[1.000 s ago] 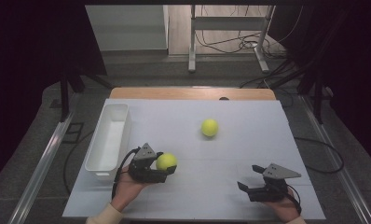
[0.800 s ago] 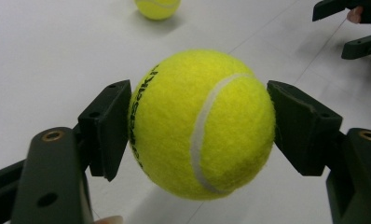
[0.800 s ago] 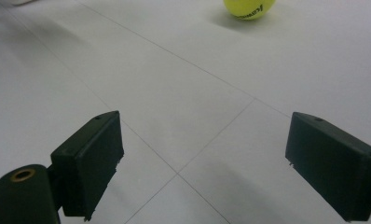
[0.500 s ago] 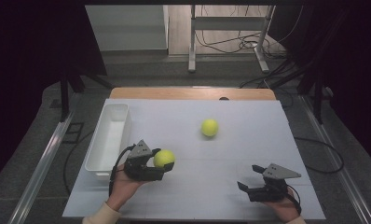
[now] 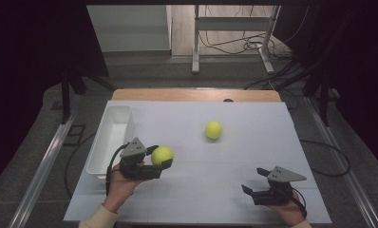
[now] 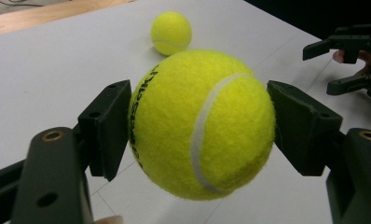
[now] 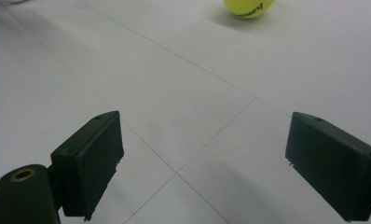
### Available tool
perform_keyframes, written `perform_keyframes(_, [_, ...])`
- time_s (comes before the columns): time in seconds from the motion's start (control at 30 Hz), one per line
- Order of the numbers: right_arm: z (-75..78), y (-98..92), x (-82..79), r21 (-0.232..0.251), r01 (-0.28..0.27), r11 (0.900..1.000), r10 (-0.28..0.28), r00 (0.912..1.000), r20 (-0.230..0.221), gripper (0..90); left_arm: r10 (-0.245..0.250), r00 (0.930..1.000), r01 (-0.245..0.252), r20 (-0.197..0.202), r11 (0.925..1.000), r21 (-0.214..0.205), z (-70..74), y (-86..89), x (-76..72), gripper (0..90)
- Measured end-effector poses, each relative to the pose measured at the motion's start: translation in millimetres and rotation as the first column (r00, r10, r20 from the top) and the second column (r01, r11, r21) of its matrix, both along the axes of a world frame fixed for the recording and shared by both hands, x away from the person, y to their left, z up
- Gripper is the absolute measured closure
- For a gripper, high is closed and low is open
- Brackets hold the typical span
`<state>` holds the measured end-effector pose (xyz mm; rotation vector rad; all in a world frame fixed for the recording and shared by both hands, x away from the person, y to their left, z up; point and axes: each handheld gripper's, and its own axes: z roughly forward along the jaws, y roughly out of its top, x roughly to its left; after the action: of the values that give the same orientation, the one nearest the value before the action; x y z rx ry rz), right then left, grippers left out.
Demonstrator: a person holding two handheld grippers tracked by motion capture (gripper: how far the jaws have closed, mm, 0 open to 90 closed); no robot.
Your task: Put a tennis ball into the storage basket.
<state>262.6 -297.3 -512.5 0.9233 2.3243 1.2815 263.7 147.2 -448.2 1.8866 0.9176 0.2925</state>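
Tennis ball (image 5: 162, 155) sits clamped in the left gripper (image 5: 155, 163), lifted off the table (image 5: 234, 185), likely bound for the white bin (image 5: 112, 137) at ten o'clock, while the right gripper (image 5: 254, 183) rests with jaws apart.

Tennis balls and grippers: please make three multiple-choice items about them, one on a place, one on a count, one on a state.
1. Where is the white bin?
A. at the table's left side
B. at the right edge
C. in the middle

2. How many tennis balls are there?
A. one
B. two
C. three

3. How is the right gripper?
A. shut on a ball
B. shut, empty
C. open, empty

Key:
1 A, the bin stands beside the left gripper.
2 B, one held ball, one free ball on the table.
3 C, its jaws stand apart over bare table.
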Motion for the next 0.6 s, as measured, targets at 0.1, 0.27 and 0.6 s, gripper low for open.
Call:
perform_keyframes(0.1, [0.0, 0.0, 0.0, -0.001, 0.000, 1.0000, 0.000, 1.0000, 0.000, 11.6, 0.002, 1.0000, -0.002, 0.005, 1.0000, -0.005, 2.0, 1.5, 0.4, 26.7])
perform_keyframes(0.27, [0.1, -0.2, -0.1, -0.004, 0.002, 1.0000, -0.002, 1.0000, 0.000, 11.6, 0.007, 0.9999, -0.007, 0.013, 0.9999, -0.010, 5.1, 3.4, 0.5, 26.7])
perform_keyframes(0.6, [0.2, -0.1, 0.0, -0.003, 0.001, 1.0000, -0.001, 1.0000, 0.000, 11.7, 0.024, 0.9990, -0.023, 0.037, 0.9994, -0.026, 13.0, 8.9, 1.7, 26.7])
